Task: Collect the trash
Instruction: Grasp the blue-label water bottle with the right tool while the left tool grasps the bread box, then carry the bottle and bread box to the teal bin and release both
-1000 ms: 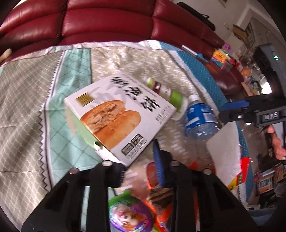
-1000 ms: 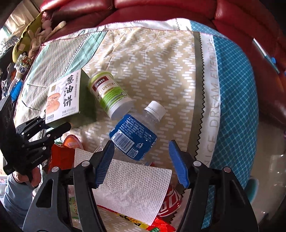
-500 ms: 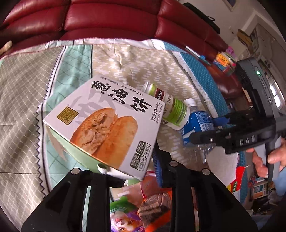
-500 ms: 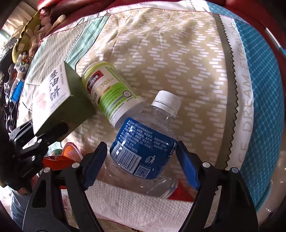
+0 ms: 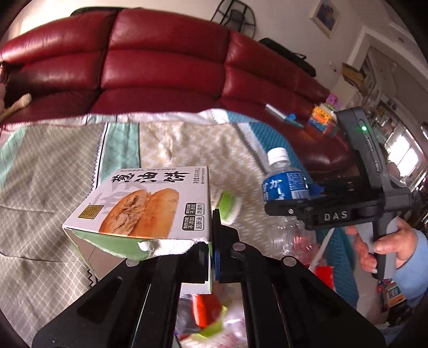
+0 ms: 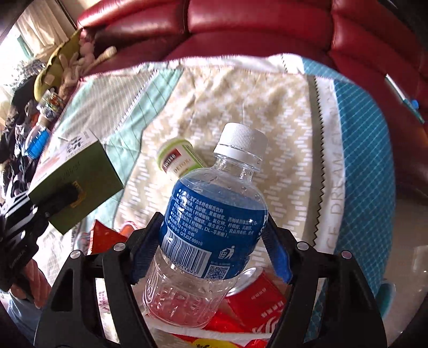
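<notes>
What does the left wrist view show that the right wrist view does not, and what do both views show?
Only the left wrist view shows the bread picture on the box top, its torn edge, and the hand that holds the right tongs. Only the right wrist view shows the red can under the bottle and the bottle's barcode. Both show the box, the bottle, the green-capped jar, the patterned cloth and the red sofa.

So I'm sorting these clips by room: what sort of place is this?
Most likely a home living room: a red leather sofa, a patterned cloth covering the surface in front of it, and a framed picture on the wall.
</notes>
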The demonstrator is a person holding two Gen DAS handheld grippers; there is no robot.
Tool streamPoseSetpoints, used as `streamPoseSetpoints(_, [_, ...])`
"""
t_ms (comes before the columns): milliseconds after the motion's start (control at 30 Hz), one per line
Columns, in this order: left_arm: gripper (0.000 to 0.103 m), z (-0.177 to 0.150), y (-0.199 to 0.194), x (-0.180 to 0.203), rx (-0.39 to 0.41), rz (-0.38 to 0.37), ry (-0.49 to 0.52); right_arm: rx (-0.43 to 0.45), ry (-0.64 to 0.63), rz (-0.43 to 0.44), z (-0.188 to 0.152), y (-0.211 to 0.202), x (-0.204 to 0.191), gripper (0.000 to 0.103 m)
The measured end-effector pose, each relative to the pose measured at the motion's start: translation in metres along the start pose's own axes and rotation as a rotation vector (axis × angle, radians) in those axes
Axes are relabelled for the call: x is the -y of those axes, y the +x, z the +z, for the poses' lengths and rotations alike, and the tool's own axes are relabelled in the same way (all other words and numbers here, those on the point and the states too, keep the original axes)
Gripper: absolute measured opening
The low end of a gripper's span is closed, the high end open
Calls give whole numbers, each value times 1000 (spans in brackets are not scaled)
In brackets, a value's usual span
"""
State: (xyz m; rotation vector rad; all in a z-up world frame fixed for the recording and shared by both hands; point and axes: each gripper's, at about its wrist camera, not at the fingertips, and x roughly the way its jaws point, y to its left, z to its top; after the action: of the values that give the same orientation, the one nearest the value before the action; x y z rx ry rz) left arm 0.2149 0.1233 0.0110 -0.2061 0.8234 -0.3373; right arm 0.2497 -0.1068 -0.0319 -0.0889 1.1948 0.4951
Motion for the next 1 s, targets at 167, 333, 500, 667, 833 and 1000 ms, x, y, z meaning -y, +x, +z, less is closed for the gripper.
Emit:
streamPoseSetpoints(167, [3,-8,-22,44,10,-48,68,70,-4,-15,-14,-47,5,69])
streamPoseSetpoints(333, [3,-30,-20,86,-28,-94,115,79,-5,-58,-51,-80,23,69])
streamPoseSetpoints(500, [3,-49,-17,120,-50,-123,142,88,44,-92,-92,-103,54,69])
streamPoseSetpoints(667, [3,-56,-20,150,-54,-156,175,107,92,-103,-129,-126,83,69])
streamPoseSetpoints(833, [3,-72,-11,179,-92,-182,192,123,143,-119,-161,-141,112,69])
streamPoseSetpoints(1000, [3,-76,-5,213,-92,-199,229,140,182,-153,-196,-154,142,69])
